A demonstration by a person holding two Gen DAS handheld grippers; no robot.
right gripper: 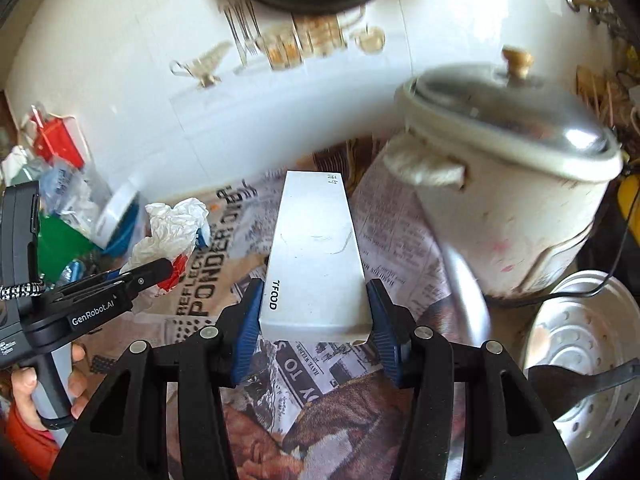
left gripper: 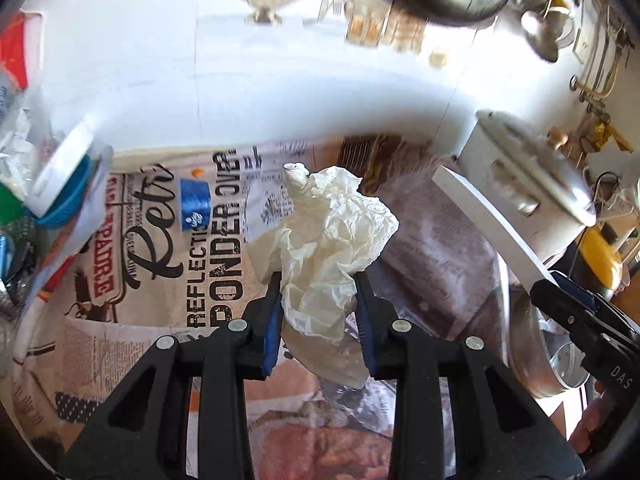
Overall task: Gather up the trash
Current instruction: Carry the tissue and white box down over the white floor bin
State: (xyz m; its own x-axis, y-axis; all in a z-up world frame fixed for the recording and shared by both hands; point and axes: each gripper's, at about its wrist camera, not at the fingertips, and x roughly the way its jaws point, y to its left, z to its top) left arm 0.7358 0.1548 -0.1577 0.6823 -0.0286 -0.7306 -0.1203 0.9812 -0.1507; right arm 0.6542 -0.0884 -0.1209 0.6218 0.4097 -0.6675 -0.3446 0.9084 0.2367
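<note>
Newspaper (left gripper: 168, 264) covered the cluttered counter in front of a white tiled wall, with a rice cooker (right gripper: 508, 184) standing at about two o'clock in the right wrist view and a heap of wrappers and plastic (right gripper: 60, 200) at nine o'clock.

Both tools were loaded. The left gripper (left gripper: 318, 312) was clamped on a crumpled wad of pale paper (left gripper: 332, 232), which bulged forward and up from between the blue pads, clear of the newspaper. The right gripper (right gripper: 316, 320) pinched a long white box (right gripper: 316, 248) across its near end, so the box's long axis ran straight toward twelve o'clock, along the fingers.

Seen from the right wrist, the left gripper and its wad lay at nine o'clock, between the box and the heap. No bin showed in either view, so the drop point could not be told. If the heap was the collecting spot, the left hand was the nearer one, and the box's far end would lead any swing that way.
</note>
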